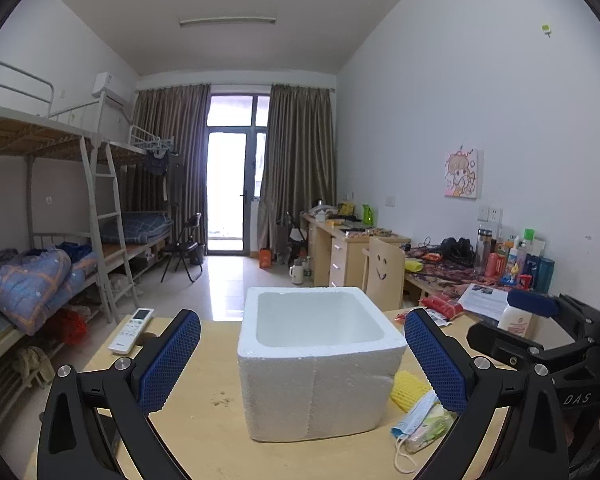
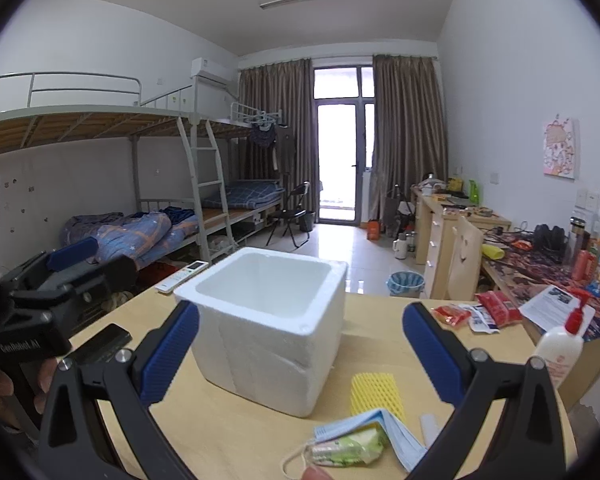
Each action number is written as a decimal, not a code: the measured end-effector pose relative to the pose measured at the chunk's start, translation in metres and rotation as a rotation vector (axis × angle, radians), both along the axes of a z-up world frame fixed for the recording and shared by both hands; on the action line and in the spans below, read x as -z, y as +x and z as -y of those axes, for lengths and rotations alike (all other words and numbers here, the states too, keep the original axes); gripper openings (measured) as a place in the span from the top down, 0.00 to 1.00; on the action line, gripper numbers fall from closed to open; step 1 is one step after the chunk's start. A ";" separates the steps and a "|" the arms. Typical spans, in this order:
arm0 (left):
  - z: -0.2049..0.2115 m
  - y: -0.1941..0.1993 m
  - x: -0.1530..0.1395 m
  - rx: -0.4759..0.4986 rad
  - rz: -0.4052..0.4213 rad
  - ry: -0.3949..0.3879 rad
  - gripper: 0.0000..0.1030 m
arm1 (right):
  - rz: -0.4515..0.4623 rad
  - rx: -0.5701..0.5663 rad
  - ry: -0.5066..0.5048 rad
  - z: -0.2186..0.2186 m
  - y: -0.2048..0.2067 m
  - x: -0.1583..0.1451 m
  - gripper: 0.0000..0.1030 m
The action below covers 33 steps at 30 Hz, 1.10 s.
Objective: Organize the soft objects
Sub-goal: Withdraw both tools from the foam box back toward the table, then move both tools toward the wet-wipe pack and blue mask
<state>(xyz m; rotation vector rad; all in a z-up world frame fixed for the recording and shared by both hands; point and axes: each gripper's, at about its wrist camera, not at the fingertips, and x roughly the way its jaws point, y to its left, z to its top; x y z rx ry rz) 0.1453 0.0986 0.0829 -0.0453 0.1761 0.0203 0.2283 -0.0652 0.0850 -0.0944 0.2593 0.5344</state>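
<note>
Soft objects lie on the wooden table [image 2: 228, 432] just right of the white foam box [image 2: 268, 320], which stands open-topped at the table's middle. Both grippers hover above the near edge with fingers spread wide and nothing between them: left gripper [image 1: 302, 356], right gripper [image 2: 300, 350]. Yellow foam net [image 2: 376, 394] sits beside the box; nearer lie a blue face mask [image 2: 384, 428] and green tissue pack [image 2: 352, 446].
</note>
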 end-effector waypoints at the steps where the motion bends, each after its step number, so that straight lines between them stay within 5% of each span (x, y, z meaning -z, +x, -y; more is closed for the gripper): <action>1: 0.001 -0.003 0.001 -0.002 0.009 -0.005 0.01 | 0.001 0.006 0.002 0.004 -0.001 0.001 0.00; 16: 0.027 -0.043 0.044 -0.084 0.060 0.012 0.01 | 0.014 0.106 -0.018 0.029 -0.027 0.042 0.00; 33: 0.047 -0.009 0.077 -0.062 -0.046 0.039 0.01 | -0.045 0.136 -0.013 0.050 -0.012 0.067 0.00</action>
